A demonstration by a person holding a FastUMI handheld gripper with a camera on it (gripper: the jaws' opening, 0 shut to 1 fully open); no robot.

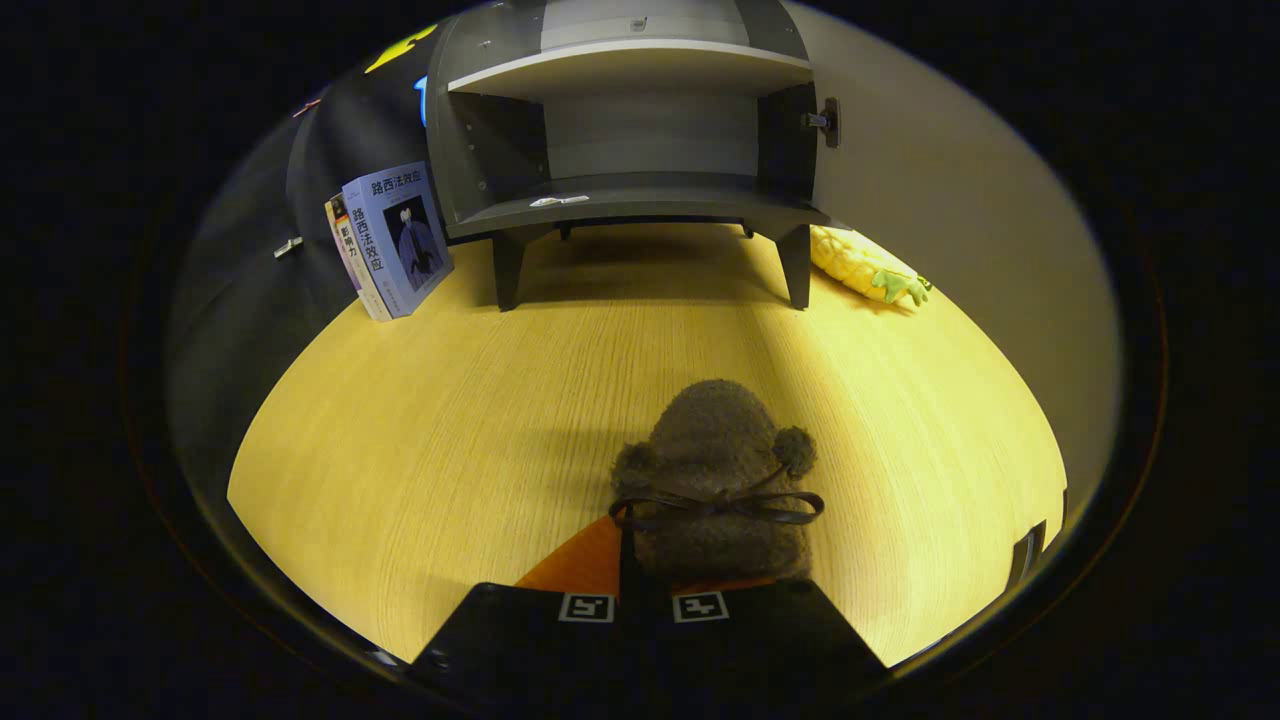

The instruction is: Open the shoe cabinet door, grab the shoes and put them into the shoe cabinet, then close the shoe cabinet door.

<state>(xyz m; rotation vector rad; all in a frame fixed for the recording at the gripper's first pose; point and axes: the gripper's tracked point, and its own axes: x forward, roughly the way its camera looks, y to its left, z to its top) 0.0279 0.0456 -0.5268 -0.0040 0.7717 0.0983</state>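
A fuzzy brown shoe (715, 460) with two pom-poms and a dark ribbon bow sits right at my fingers, toe pointing away from me. My gripper (640, 600) is shut on the shoe's near rim, its fingers nearly together. The shoe casts a shadow to its left on the wooden table (420, 430). Well beyond the fingers stands the dark grey shoe cabinet (630, 200) on short legs, its front open. It holds one pale shelf (630, 65) and a bare lower compartment. The door (960, 200) stands swung out on the cabinet's right, by the hinge (825, 120).
Two books (390, 240) lean upright just left of the cabinet. A yellow corn-shaped plush toy (865, 265) lies by the cabinet's right leg, against the open door. A broad stretch of tabletop runs between the shoe and the cabinet.
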